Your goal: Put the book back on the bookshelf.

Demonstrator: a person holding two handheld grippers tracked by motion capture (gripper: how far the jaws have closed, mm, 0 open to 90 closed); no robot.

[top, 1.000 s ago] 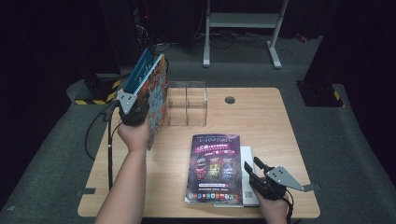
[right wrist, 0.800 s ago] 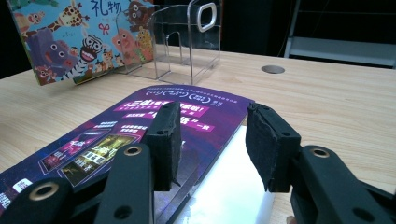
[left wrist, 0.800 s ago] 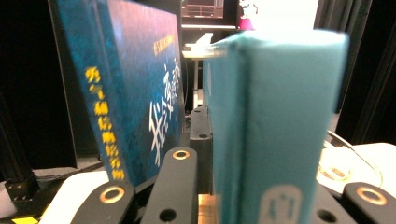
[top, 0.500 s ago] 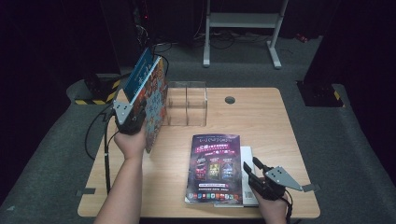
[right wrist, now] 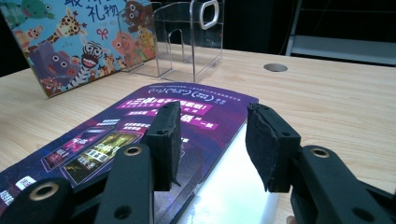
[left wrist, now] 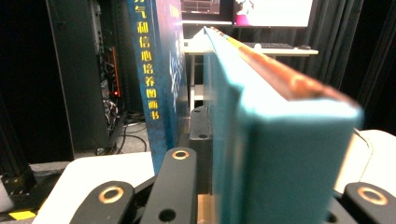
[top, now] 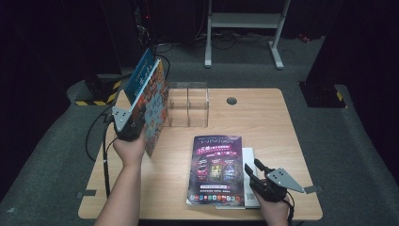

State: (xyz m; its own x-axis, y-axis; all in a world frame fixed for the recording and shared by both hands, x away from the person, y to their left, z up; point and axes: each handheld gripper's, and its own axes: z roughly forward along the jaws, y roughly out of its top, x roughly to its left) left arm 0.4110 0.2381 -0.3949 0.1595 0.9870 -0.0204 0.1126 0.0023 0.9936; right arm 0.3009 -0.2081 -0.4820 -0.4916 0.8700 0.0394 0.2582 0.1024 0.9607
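Left tool point(top: 134, 123) clenched on picture books point(top: 149, 101), carrying; next, lower them upright into clear holder point(top: 188, 104); right tool point(top: 256, 178) released

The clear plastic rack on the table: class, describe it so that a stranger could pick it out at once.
Start at the light wooden table and look to its far edge, left of the round grey cable hole. There stands the clear plastic rack, upright beside the tilted cartoon-animal picture book. Unlike the books, it is see-through, with a divider down its middle.

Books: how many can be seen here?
4: blue book and animal book upright in left gripper; purple book by right gripper, white book under it. Others possibly hidden.
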